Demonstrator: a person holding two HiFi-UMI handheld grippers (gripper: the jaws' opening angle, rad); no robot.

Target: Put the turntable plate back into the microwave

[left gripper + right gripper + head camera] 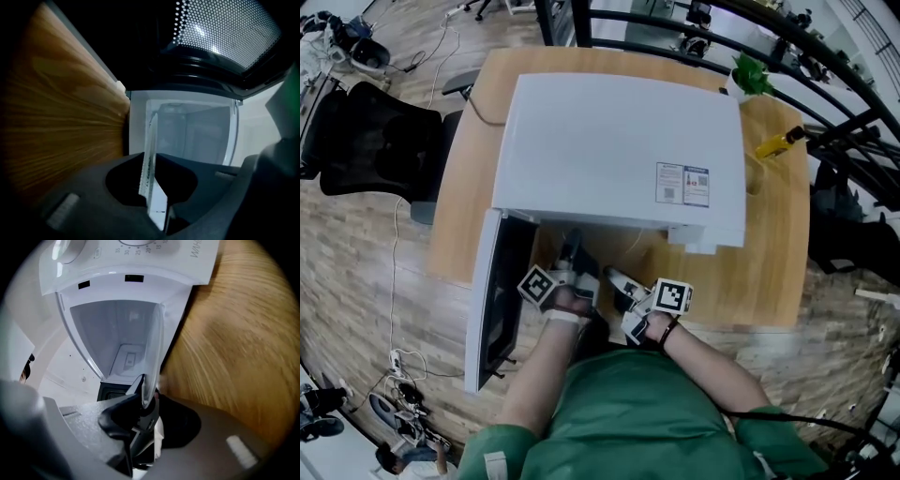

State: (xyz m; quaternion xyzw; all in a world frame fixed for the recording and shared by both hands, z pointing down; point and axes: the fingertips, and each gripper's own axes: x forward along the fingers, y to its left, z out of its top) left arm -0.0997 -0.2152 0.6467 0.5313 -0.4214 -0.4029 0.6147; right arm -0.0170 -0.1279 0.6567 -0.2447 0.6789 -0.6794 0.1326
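Plate [149, 154], clear glass, lies level at the mouth of the microwave [619, 150], at 6 o'clock from the white top in the head view. Its far rim appears to reach into the cavity [197, 131].

We judge the job past halfway. The plate is at the opening but, as far as we can see, not yet seated on the cavity floor. What remains is to slide it in, settle it, free it and draw back.

Our left gripper [151, 171] is clamped on the near rim, the glass wedged between its jaws. Our right gripper [149, 401] has its jaws spread wide with the rim between them, and the pads seem to be off the glass.

Both grippers reach in side by side, pointing about level toward 12 o'clock. The left forearm [548, 366] and right forearm [712, 361] come up from 6 o'clock.

Door [492, 300] hangs open at 8 o'clock. The microwave sits on a wooden table [773, 197].
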